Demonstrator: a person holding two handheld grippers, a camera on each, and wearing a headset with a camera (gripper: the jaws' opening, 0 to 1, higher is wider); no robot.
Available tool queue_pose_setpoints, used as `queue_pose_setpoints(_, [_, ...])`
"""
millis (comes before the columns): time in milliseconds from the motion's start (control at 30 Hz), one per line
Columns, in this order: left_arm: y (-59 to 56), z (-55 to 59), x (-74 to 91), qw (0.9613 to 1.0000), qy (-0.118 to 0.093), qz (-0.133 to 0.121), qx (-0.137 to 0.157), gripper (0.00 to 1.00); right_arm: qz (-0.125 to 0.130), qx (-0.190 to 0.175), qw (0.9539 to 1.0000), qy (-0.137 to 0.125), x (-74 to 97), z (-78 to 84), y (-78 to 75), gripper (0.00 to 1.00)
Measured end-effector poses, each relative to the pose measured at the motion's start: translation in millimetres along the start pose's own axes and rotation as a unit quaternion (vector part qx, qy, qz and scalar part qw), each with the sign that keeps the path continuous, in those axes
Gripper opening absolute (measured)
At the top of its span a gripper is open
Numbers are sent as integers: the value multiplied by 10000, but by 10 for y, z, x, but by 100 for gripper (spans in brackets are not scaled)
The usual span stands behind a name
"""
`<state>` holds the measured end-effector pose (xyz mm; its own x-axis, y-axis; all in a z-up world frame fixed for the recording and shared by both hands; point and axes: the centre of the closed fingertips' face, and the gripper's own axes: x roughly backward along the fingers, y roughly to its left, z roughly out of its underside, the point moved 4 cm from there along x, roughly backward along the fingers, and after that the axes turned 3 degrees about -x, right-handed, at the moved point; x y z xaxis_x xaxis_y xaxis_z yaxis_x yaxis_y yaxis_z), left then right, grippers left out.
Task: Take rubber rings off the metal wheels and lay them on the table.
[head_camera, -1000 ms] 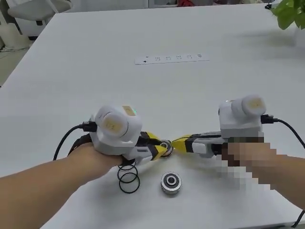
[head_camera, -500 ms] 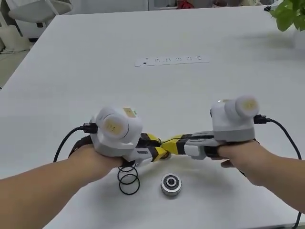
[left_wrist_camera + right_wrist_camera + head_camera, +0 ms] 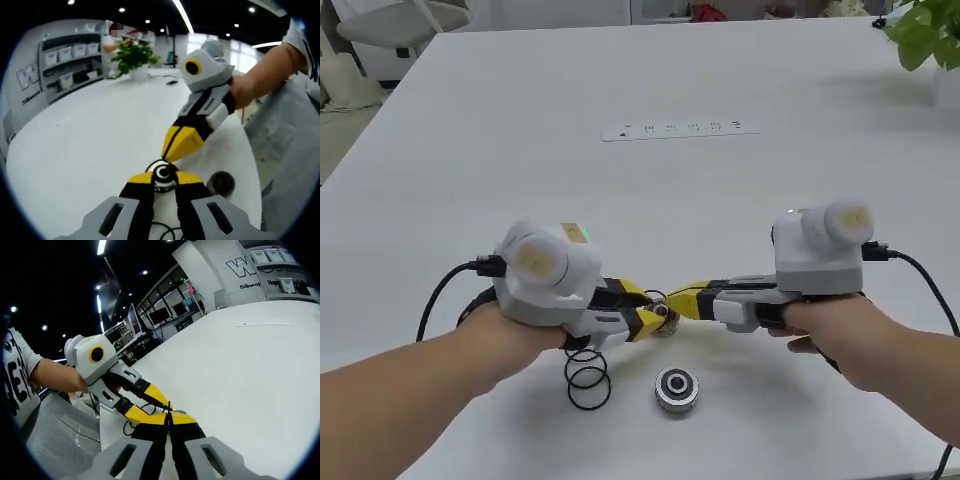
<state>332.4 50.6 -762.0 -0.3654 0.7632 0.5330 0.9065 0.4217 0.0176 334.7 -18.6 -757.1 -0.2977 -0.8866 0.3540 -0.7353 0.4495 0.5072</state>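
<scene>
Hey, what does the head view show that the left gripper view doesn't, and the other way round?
Head view: a socket strip far across the table, a white chair, and two loose rubber rings in full. Left gripper view: shelves with bins, and ceiling lights. Both: the metal wheel clamped by the left gripper, the right gripper tip-first against it, a spare wheel on the table, and a plant.

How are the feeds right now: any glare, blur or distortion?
Head view: even soft light, thin black rubber rings crisp. Left gripper view: fisheye bends the white table; the small silver metal wheel is sharp. Right gripper view: dark ceiling, bright table.
</scene>
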Motion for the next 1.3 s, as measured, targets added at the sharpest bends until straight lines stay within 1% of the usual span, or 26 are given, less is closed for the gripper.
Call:
queue_pose_setpoints(100, [4, -22, 90, 10000, -77, 13, -3, 21, -46, -31, 10000, -44, 7, -25, 43, 0])
queue_pose_setpoints(233, [1, -64, 232, 9998, -213, 22, 0, 24, -108, -84, 9999, -105, 12, -58, 62, 0])
queue_pose_setpoints(400, [-51, -149, 433, 9990, -432, 4, -87, 33, -178, -107, 9996, -189, 43, -122, 130, 0])
queue_pose_setpoints(467, [-40, -155, 509, 9987, -499, 24, -108, 35, -213, -110, 9995, -225, 53, -152, 161, 0])
queue_pose_setpoints(667, [-88, -184, 709, 9981, -582, 31, -202, 44, -348, -126, 9989, -303, 59, -211, 272, 0])
queue_pose_setpoints(800, [-132, -183, 822, 9979, -580, 18, -275, 49, -441, -128, 9984, -317, 53, -235, 351, 0])
queue_pose_setpoints(967, [-185, -169, 928, 9979, -591, 38, -264, 56, -587, -87, 9978, -297, 48, -255, 468, 0])
queue_pose_setpoints(1067, [-204, -132, 992, 9979, -488, 7, -416, 59, -664, -96, 9974, -279, 45, -253, 532, 0])
queue_pose_setpoints(1133, [-218, -108, 1036, 9980, -436, 5, -462, 61, -728, -101, 9969, -272, 43, -254, 586, 0])
queue_pose_setpoints(1300, [-241, -45, 1140, 9981, -365, -22, -491, 64, -850, -84, 9962, -156, 8, -206, 693, 0])
